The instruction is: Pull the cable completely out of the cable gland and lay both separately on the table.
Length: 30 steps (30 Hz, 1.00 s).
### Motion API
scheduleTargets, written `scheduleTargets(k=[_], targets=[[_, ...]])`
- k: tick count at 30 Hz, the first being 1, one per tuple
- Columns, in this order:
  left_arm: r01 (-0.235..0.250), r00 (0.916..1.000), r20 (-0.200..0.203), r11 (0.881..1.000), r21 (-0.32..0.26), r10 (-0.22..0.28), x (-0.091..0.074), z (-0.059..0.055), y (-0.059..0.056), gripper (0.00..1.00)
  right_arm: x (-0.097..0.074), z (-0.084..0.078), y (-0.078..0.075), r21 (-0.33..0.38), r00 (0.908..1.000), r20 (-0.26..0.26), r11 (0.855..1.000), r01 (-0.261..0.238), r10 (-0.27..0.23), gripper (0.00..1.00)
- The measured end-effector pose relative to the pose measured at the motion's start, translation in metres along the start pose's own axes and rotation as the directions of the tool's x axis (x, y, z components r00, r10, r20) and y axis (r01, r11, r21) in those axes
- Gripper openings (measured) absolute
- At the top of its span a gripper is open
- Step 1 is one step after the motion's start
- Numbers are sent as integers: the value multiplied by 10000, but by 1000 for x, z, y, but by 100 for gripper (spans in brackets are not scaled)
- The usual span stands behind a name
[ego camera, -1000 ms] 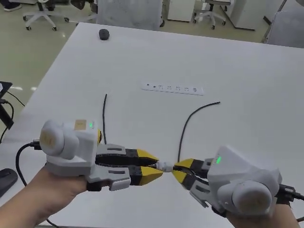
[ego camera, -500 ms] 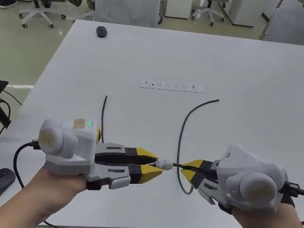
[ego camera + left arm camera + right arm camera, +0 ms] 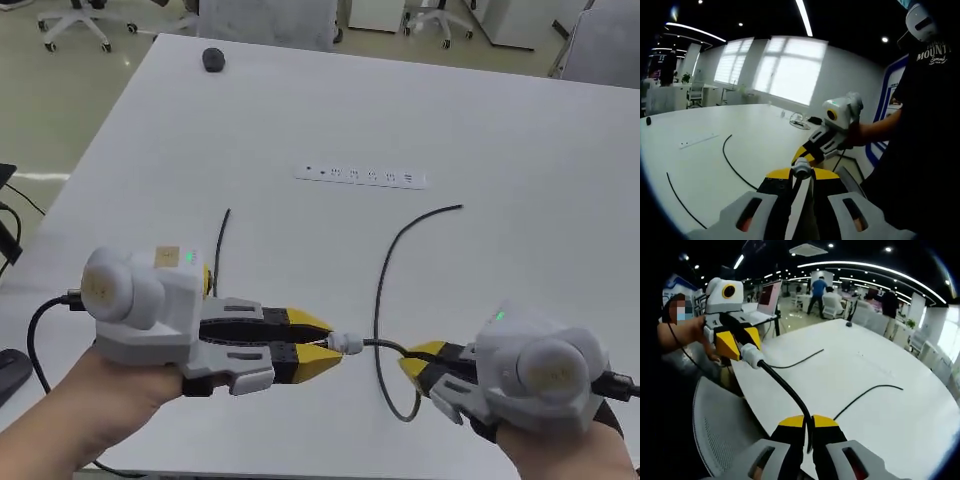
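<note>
Left claw (image 3: pixel 333 347): closed on cable gland (image 3: pixel 348 345), above the surface (image 3: pixel 300 110).
Right claw (image 3: pixel 412 360): clamped on cable (image 3: pixel 382 270), near the gland's right.
Pull axis: cable spans between the claws, left to right; seemingly not free yet.

The rear of the white plastic cable gland (image 3: pixel 347 344) is covered by the left gripper (image 3: pixel 333 346); the thin black cable (image 3: pixel 378 290) is hidden where the right gripper (image 3: pixel 410 362) clamps it

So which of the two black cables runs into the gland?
The curved cable, pinched by the right gripper and entering the cable gland in the left gripper. The straight cable lies loose on the table beyond it.
</note>
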<state>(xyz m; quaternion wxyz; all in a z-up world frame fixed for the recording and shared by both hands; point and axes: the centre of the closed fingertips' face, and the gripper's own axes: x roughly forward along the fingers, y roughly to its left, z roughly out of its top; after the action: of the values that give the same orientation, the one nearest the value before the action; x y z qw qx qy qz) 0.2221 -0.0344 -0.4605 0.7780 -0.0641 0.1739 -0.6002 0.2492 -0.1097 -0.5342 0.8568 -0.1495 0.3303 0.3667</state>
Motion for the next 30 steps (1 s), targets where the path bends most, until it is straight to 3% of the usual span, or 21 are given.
scheduleTargets(k=[4, 15, 19, 22, 24, 29, 30], targets=[[-5, 10000, -48, 10000, -18, 5, 1, -2, -1, 15, 1, -3, 1, 167, 10000, -50, 9998, -47, 48, 0], [-175, 9998, -68, 9995, -258, 173, -3, -6, 7, 15, -5, -2, 9, -966, 9998, 19, 9951, -219, 222, 0], [-149, 9996, -224, 9998, -167, 145, -1, -9, 5, 15, -12, 11, 16, -1238, 9986, 189, 9912, -474, 501, 13], [-95, 9997, -236, 9998, -183, 91, 0, -9, 3, 15, -17, 26, 25, -1684, 9953, 442, 9826, -778, 864, 14], [-67, 9997, -247, 9998, -173, 63, 2, -9, 2, 15, -17, 35, 35, -2249, 9923, 296, 9680, -1109, 1205, 14], [-20, 9995, -331, 9999, -106, 17, 5, -10, 0, 15, -10, 41, 52, -4050, 9887, -424, 9022, -1485, 1437, 12], [-18, 9995, -324, 9999, -99, 15, 5, -9, 0, 15, -9, 42, 51, -4458, 9905, -466, 8847, -1363, 1292, 11]])
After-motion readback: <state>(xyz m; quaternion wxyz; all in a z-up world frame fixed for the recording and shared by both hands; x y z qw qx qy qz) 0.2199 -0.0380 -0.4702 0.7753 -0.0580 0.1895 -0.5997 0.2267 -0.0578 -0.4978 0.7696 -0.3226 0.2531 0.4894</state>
